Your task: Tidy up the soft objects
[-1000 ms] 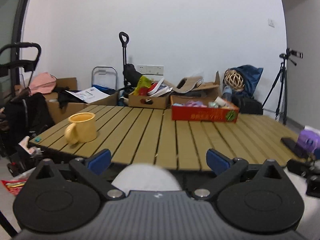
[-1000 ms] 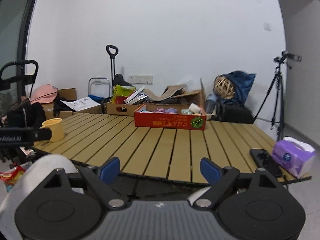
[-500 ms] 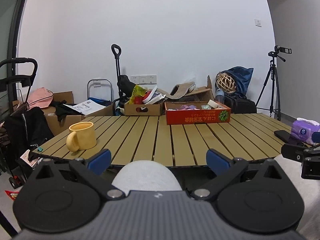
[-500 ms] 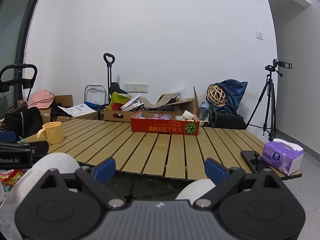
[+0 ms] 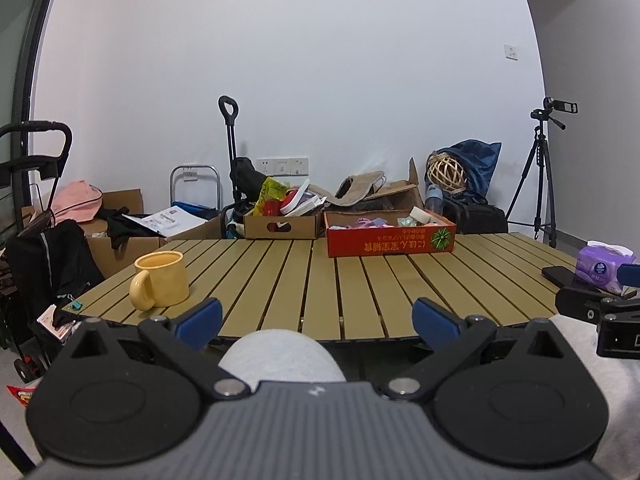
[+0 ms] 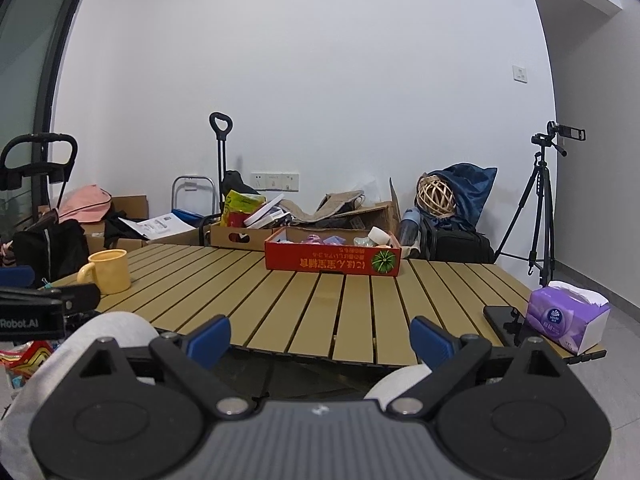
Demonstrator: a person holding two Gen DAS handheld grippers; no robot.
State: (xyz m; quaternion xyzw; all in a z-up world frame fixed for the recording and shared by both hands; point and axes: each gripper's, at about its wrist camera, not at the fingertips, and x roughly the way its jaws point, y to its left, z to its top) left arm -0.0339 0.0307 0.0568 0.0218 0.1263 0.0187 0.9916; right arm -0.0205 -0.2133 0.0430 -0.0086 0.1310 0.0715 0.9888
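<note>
Both grippers, left gripper (image 5: 316,316) and right gripper (image 6: 320,334), hover released and empty before the near edge of the slatted desk (image 6: 320,304). Soft things lie in the red box (image 6: 332,264) at the far side, beyond the yellow mug (image 5: 162,284).

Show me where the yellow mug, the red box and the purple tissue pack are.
yellow mug (image 5: 163,278), left wrist view, on its side wall.
red box (image 6: 332,265), right wrist view, on its front wall.
purple tissue pack (image 6: 562,317), right wrist view, on its front face.
</note>
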